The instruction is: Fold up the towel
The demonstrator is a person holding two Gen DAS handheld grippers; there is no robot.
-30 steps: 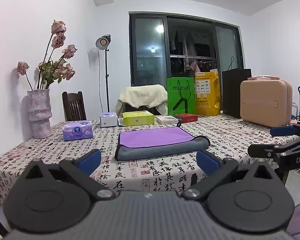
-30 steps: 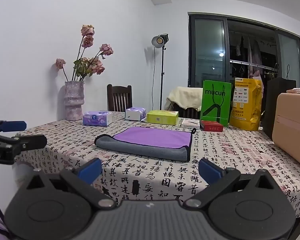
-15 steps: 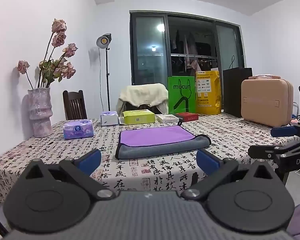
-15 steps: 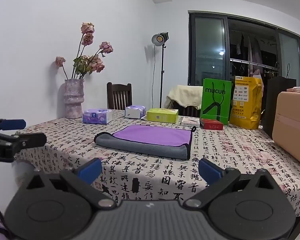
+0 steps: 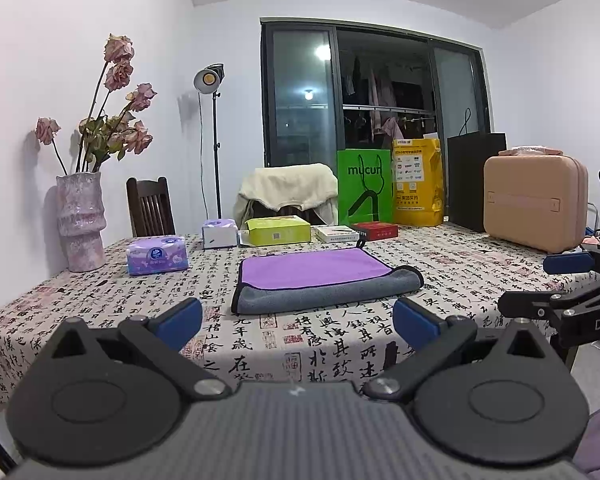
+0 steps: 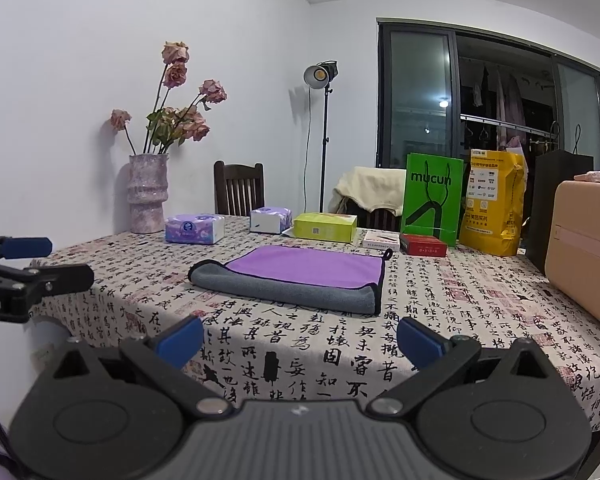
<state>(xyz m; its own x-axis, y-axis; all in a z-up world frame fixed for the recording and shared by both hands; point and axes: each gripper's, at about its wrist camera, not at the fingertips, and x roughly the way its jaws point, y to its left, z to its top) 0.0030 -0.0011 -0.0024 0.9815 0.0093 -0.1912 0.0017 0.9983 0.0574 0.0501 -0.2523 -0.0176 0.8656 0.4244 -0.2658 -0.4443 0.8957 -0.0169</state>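
A folded towel (image 5: 320,280), purple on top and grey underneath, lies flat in the middle of the table; it also shows in the right wrist view (image 6: 300,276). My left gripper (image 5: 296,320) is open and empty, held off the table's near edge, well short of the towel. My right gripper (image 6: 300,336) is open and empty, also short of the towel. Each gripper shows at the edge of the other's view: the right gripper (image 5: 560,284) and the left gripper (image 6: 36,264).
The table has a calligraphy-print cloth (image 5: 340,344). At the back stand a vase of dried roses (image 5: 82,224), tissue packs (image 5: 158,256), a green box (image 5: 278,230), shopping bags (image 5: 366,188) and a pink case (image 5: 536,208). A chair (image 5: 150,208) stands behind.
Both grippers have dropped slightly, so the tabletop looks flatter and the towel lower-angled. Both stay open. The towel has not moved.
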